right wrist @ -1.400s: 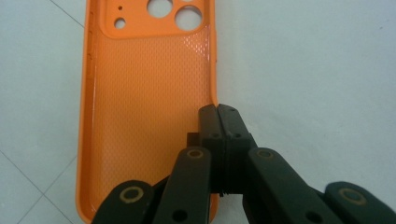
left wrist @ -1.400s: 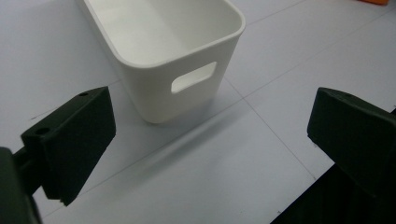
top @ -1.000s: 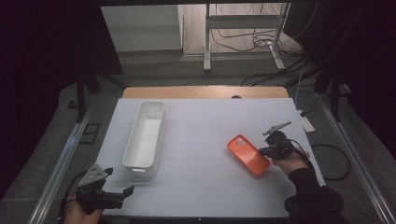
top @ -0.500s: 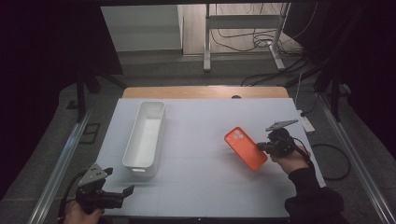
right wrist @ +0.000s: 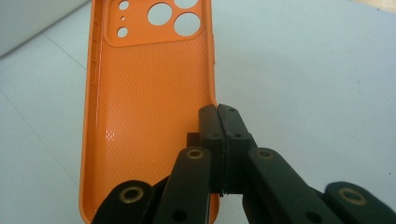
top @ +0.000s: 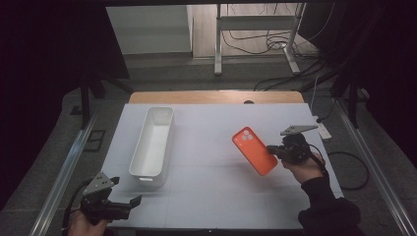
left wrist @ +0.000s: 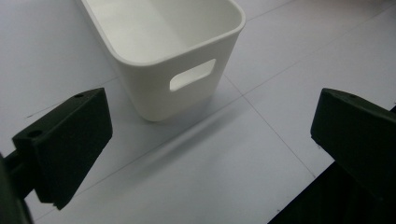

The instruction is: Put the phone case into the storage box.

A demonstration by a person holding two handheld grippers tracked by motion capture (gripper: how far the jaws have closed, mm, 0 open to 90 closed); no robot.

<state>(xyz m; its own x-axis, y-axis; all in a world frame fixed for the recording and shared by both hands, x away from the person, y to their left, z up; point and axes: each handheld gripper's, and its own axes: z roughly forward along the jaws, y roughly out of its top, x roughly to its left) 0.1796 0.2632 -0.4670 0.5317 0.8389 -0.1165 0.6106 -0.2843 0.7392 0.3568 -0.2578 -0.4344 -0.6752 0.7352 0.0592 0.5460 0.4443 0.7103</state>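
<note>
An orange phone case [top: 254,150] with camera cut-outs hangs above the white table, tilted, with its inner side showing in the right gripper view [right wrist: 149,116]. My right gripper [top: 275,152] is shut on the case's side rim, jaws pinched together [right wrist: 218,116]. A long white bin [top: 153,140] stands empty on the left half of the table; its near end with a handle slot [left wrist: 192,74] faces my left gripper. My left gripper [top: 135,201] rests at the table's front left corner, jaws wide apart with nothing between them [left wrist: 205,154].
The white table sheet [top: 211,177] has faint grid lines. A wooden table edge [top: 211,97] runs along the back. Metal rails flank both sides, and cables lie on the floor at the right [top: 351,167].
My right gripper has lifted the orange case off the table and carried it a little left and up. The left gripper stays where it was.
</note>
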